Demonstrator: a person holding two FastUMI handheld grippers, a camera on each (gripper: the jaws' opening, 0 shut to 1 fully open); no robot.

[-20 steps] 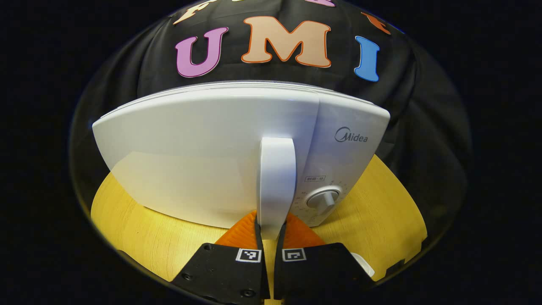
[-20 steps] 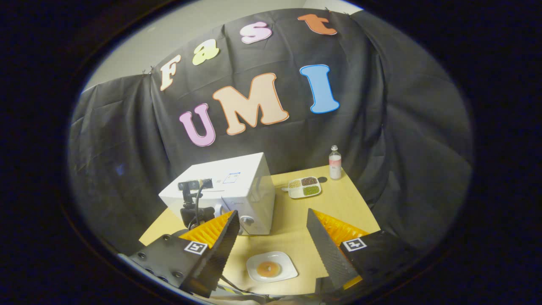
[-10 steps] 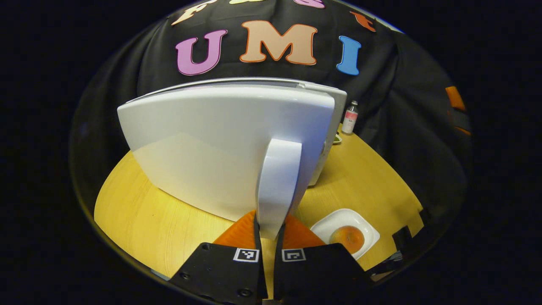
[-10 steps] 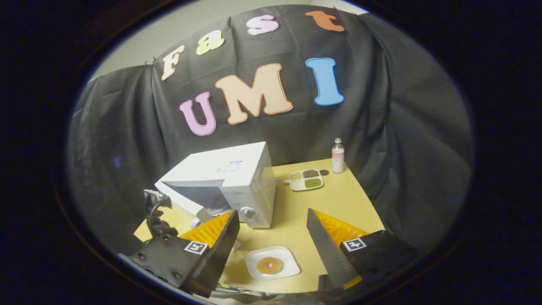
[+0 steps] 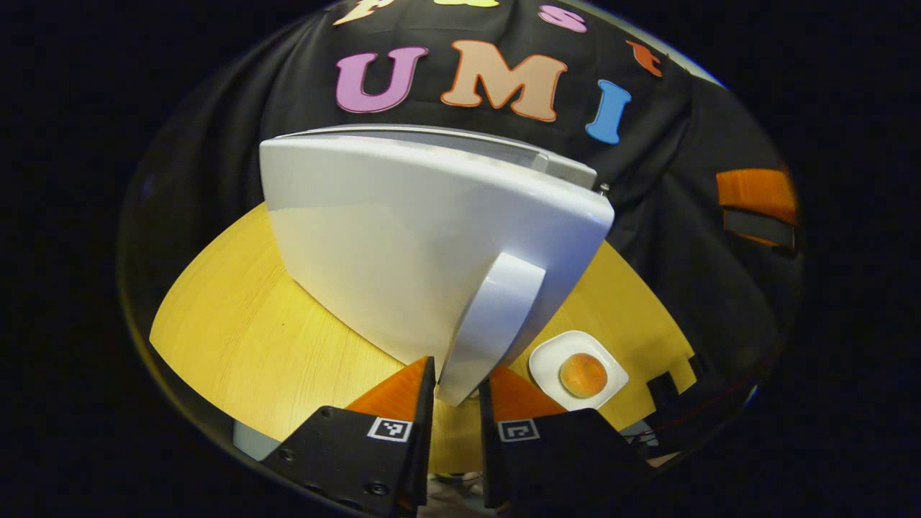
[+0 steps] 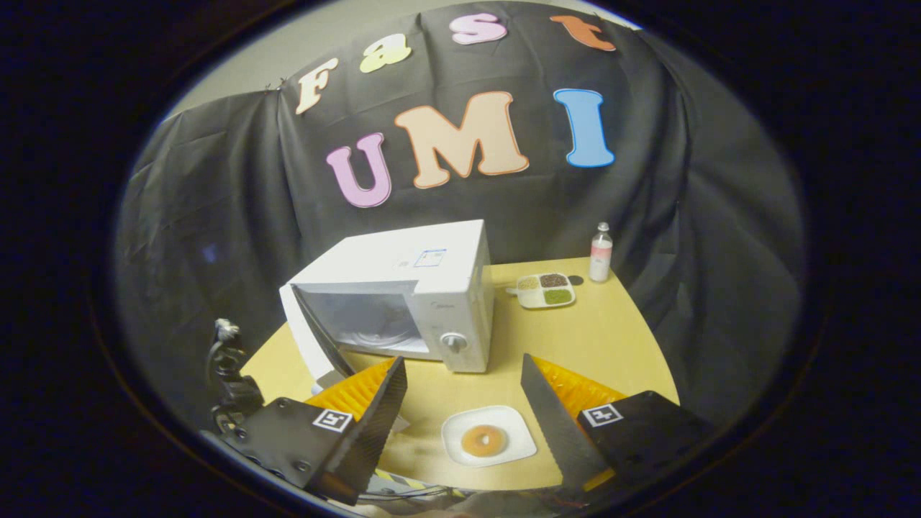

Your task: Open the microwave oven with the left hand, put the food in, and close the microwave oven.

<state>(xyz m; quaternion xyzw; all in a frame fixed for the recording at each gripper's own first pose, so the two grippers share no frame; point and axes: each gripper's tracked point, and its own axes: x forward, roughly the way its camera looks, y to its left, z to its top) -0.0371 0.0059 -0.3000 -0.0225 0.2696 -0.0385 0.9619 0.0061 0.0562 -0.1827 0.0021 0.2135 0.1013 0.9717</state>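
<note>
Left gripper [image 5: 455, 388] is straddling the lower end of the door handle [image 5: 489, 324], fingers narrow, looking lightly hooked on rather than squeezing; pad contact on both sides is not certain. Right gripper [image 6: 464, 403] is hanging wide, holding nothing, just above the plate [image 6: 489, 440].

Landmark is the microwave [image 6: 424, 288]. Plate with the bun [image 6: 483, 439] is sitting on the table [image 6: 604, 338] just in front of it, below the dial [image 6: 453, 342]. Door [image 6: 316, 342] is swinging out from the microwave's left edge, roughly square to the front, cavity showing. Behind the microwave's right side, well apart, a sectioned tray [image 6: 545, 289] and a bottle [image 6: 600, 252] are standing near the back edge.

Step in hand, judging: finishing the door swing. To do it well, the gripper should be following the hinge arc rather than pulling straight, keeping the handle centred between the fingers so it isn't slipping off the tip. Opening wider should be leaving the right gripper room for the plate. Risk: dragging the microwave across the table.
</note>
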